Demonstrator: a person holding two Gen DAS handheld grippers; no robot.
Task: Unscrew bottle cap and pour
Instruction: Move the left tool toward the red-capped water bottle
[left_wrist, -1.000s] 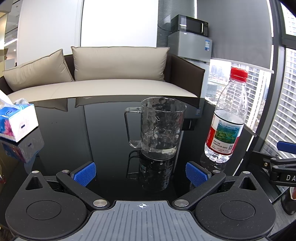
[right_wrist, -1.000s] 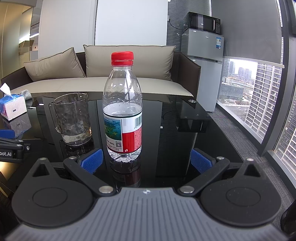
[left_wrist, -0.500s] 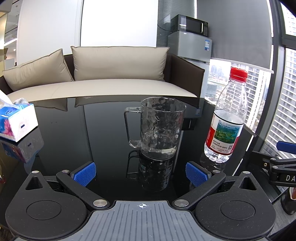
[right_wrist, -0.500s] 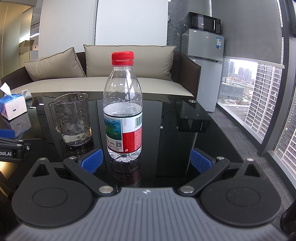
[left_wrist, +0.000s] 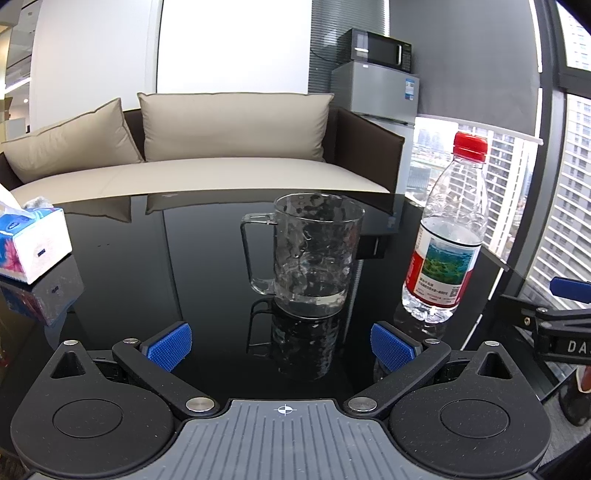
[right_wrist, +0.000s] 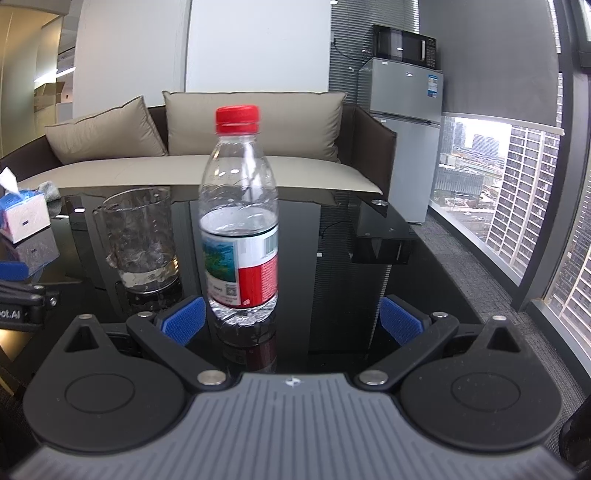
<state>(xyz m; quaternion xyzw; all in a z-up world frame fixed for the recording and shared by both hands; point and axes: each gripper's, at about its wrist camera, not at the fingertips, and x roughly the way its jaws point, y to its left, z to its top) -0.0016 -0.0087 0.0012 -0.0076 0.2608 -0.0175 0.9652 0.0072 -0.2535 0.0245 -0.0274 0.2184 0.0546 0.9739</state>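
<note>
A clear water bottle (right_wrist: 240, 236) with a red cap (right_wrist: 237, 118) stands upright on the black glass table (right_wrist: 332, 302), about half full. It also shows at the right of the left wrist view (left_wrist: 445, 243). A clear glass mug (left_wrist: 314, 258) with a handle on its left stands to the bottle's left; it also shows in the right wrist view (right_wrist: 138, 240). My left gripper (left_wrist: 280, 345) is open and empty just in front of the mug. My right gripper (right_wrist: 291, 321) is open and empty, with the bottle just ahead, toward its left finger.
A tissue box (left_wrist: 31, 243) sits at the table's far left. A sofa with beige cushions (left_wrist: 221, 147) stands behind the table. A fridge with a microwave on top (right_wrist: 404, 96) stands at the back right. The table's right edge (left_wrist: 495, 258) lies near the windows.
The right wrist view has shifted slightly: the bottle now sits a little further right and closer in it. The left gripper has not moved.
</note>
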